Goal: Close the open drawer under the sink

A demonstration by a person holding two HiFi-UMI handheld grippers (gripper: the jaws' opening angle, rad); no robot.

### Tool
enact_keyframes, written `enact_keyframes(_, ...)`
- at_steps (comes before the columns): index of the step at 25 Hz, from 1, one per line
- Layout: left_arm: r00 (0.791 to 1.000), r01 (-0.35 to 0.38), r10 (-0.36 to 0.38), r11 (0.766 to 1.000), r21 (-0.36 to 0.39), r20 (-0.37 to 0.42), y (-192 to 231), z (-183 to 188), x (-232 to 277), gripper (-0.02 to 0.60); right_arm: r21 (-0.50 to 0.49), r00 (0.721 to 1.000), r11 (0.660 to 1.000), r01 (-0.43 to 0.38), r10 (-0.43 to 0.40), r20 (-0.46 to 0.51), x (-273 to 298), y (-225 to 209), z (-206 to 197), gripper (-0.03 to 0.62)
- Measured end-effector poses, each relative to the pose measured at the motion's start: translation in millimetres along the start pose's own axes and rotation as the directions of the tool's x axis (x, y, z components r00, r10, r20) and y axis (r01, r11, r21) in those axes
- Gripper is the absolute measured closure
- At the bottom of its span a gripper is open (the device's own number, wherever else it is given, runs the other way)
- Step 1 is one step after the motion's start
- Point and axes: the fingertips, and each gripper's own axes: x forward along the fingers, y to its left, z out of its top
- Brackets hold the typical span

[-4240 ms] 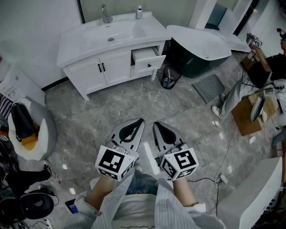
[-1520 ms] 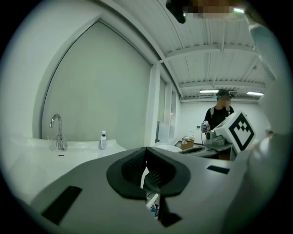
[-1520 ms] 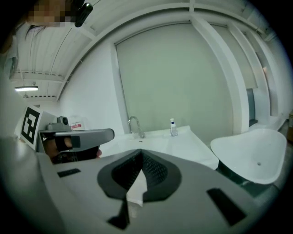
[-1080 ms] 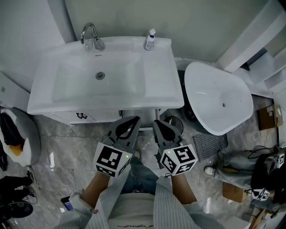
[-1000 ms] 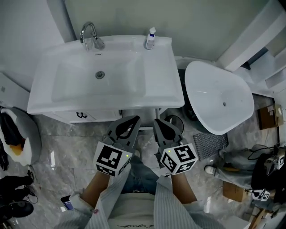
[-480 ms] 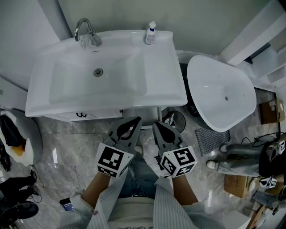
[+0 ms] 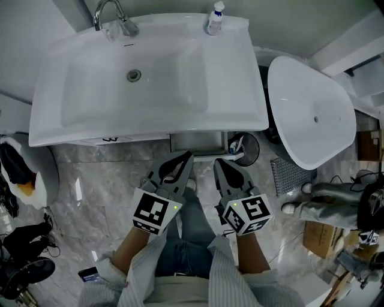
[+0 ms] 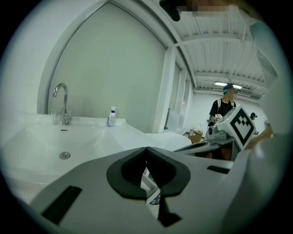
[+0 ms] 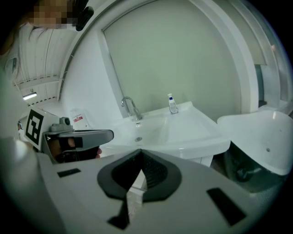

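- See drawer (image 7: pixel 198 143) pulled out under the right end of the counter (image 7: pixel 237 78): shallow rectangular box, grey inside, white front panel toward the person, rear part hidden under the counter's front lip.
- Read left tool (image 7: pixel 188 156) as clenched: dark pads meeting at the tips, nothing between them.
- Same read on right tool (image 7: pixel 217 162): dark textured pads pressed together, empty.
- Find both tools side by side over the floor (image 7: pixel 102 180), tips right at the drawer's front panel; cannot tell from the head view whether either tip touches it.
- Note matte grey shells tapering to a point, each backed by a cube with black-and-white square markers: left cube (image 7: pixel 155 211), right cube (image 7: pixel 247 214).
- See glossy white sink (image 7: pixel 78 84) moulded into the counter: rectangular bowl, round metal drain (image 7: pixel 133 75), curved chrome faucet (image 7: pixel 111 15) at back left, small pump bottle (image 7: pixel 215 18) upright at back right.
- Spot round dark bin (image 7: pixel 246 147) on the floor just right of the drawer, between the vanity and a smooth white oval tub (image 7: pixel 309 111).
- Floor finish: glossy grey marbled tile.
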Motion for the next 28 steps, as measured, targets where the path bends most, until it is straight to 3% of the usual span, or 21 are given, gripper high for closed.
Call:
enact_keyframes(8,0.998,0.002,-0.004,0.999,-0.037,-0.055,9.4,-57.9,21.8,0.566,0.053,0.999,0.999,0.004,-0.001,-0.05,26.8,-16.5,-52.0,0.585)
enact_keyframes(18,0.992,0.013,-0.028,0.993,-0.114,-0.124,2.6,-138.5,37.5,0.566,0.052,0.994,0.999,-0.002,0.008,-0.107,51.3,-34.8,-121.7,0.583)
enact_keyframes(28,0.979,-0.001,-0.023,0.993,-0.121,-0.204,-5.6,-208.4,54.3,0.566,0.052,0.988,0.999,0.008,0.0,-0.153,64.0,-65.0,-182.1,0.585)
